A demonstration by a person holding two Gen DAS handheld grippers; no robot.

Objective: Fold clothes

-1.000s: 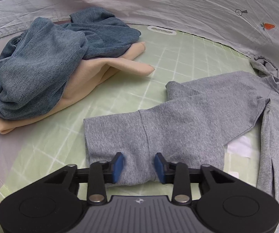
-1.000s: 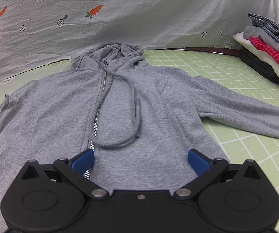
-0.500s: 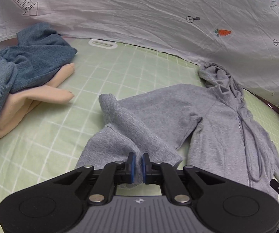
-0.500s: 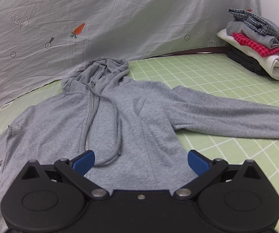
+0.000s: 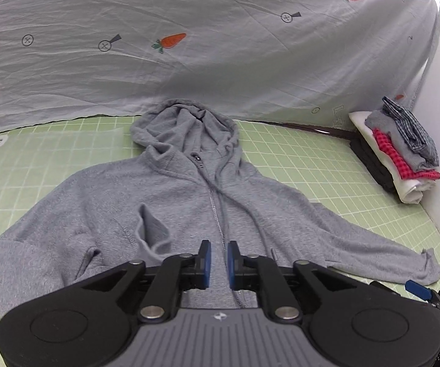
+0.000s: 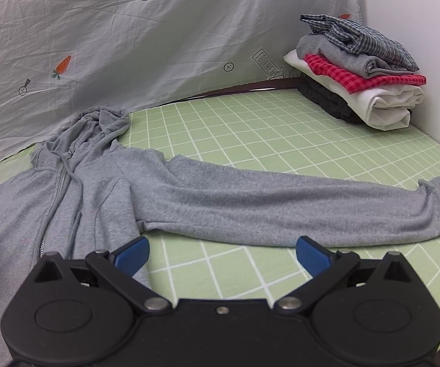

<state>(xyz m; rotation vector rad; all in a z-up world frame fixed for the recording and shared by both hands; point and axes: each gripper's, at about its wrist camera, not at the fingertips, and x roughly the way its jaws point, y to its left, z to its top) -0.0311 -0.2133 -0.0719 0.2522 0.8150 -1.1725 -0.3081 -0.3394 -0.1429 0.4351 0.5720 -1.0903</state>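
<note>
The soft grey fleece hoodie (image 5: 171, 202) lies flat on the green gridded mat (image 6: 281, 128), one sleeve outstretched. Left tongs (image 5: 219, 264) are opening, empty; right tongs (image 6: 222, 255) gape wide over bare mat.

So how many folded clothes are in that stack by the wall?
5, top to bottom: blue checked shirt, grey garment, red checked one, white one, dark one at the base. More could be hidden.

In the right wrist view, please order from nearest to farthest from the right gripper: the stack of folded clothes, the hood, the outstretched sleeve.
From the right gripper:
1. Outstretched sleeve, just ahead.
2. Hood, far left.
3. Stack of folded clothes, far right corner.
</note>
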